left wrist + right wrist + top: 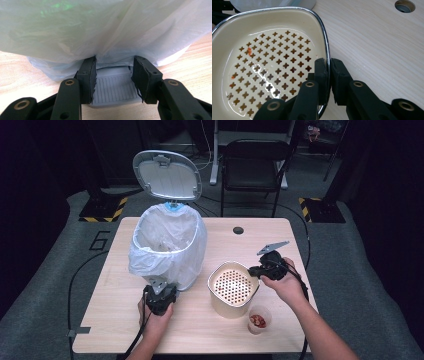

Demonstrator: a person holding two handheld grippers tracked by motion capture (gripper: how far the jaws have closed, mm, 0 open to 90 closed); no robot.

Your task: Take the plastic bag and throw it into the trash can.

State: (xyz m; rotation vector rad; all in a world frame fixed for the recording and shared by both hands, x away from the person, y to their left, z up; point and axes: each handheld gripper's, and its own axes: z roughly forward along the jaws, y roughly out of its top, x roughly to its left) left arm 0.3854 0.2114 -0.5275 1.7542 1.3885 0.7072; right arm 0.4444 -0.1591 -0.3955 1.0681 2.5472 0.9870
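A bin lined with a white bag (167, 247) stands at the table's left, its grey lid (167, 175) raised. My left gripper (159, 292) is at the bin's foot. In the left gripper view its jaws (115, 67) are shut on the sides of the ribbed grey pedal (115, 88), under the hanging bag (105, 27). A cream strainer pot (231, 287) with a perforated insert sits right of the bin. My right gripper (255, 270) is shut on its chrome-edged rim (327, 56), one jaw inside and one outside. A few red scraps lie on the insert (269, 67).
A small clear cup with red bits (258, 320) stands close in front of the pot on the right. The wooden table (110, 320) has a cable hole (238, 230) at the back. A black folding chair (255, 165) stands beyond the table.
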